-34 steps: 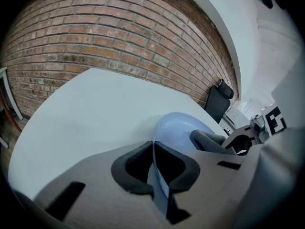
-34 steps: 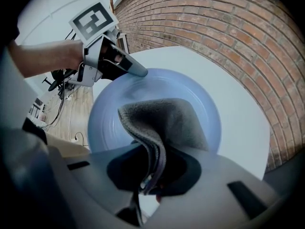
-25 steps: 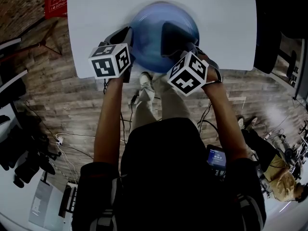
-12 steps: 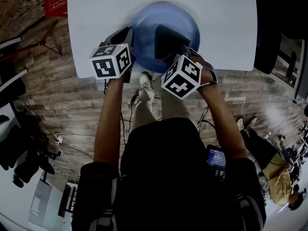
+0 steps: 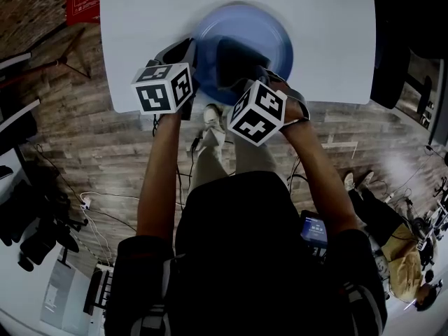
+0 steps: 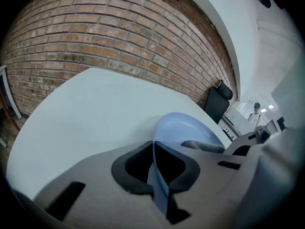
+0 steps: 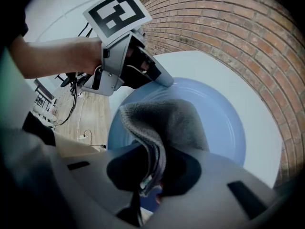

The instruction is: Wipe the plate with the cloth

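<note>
A light blue plate (image 5: pixel 269 33) lies on the white table (image 5: pixel 140 33) near its front edge. My left gripper (image 5: pixel 190 60) is shut on the plate's left rim (image 6: pixel 159 175), holding it from the side. My right gripper (image 5: pixel 246 74) is shut on a dark grey cloth (image 5: pixel 234 60), which lies pressed on the near left part of the plate. In the right gripper view the cloth (image 7: pixel 167 123) spreads over the plate (image 7: pixel 224 118), with the left gripper (image 7: pixel 167 82) at the plate's far rim. In the left gripper view the plate (image 6: pixel 183 130) carries the cloth (image 6: pixel 202 146).
The table's front edge runs just under both grippers, with wooden floor (image 5: pixel 84 152) and cables below. A red object (image 5: pixel 82 4) lies on the floor at the top left. A brick wall (image 6: pixel 95 37) stands behind the table. A black chair (image 6: pixel 218 103) is at the far side.
My right gripper has slid the cloth leftward across the plate, from its right part toward its near left. The left gripper has stayed on the rim.
</note>
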Demonstrator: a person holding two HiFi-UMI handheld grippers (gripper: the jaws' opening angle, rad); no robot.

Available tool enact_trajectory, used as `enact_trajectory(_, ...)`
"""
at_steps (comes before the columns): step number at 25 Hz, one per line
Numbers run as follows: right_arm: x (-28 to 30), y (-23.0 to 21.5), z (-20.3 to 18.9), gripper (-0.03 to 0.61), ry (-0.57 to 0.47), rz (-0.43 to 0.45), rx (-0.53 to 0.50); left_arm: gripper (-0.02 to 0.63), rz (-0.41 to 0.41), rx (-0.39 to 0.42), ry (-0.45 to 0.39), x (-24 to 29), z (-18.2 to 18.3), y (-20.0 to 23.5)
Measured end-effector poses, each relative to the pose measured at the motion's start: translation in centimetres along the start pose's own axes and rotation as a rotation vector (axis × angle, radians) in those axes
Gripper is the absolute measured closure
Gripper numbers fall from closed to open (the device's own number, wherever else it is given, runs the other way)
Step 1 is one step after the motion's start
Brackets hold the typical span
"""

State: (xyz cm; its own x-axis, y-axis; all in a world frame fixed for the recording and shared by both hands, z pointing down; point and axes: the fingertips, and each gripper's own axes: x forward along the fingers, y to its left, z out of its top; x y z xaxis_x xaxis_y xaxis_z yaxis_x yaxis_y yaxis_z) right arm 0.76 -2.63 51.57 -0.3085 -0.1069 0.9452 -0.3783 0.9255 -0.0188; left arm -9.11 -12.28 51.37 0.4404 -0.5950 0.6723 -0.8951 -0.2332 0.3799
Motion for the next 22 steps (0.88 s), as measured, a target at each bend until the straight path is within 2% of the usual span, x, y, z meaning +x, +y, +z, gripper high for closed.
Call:
enact_trajectory(10,0.6,-0.7,2.1,0.525,-0.068,-0.006,0.006,0.586,0.004,0.014,0.002,0.0,-0.1,-0.1)
enact_trajectory(22,1.1,-1.2,2.6,0.525,-0.056,-0.014,0.012,0.586,0.004,0.017,-0.005,0.2,-0.2,0.0)
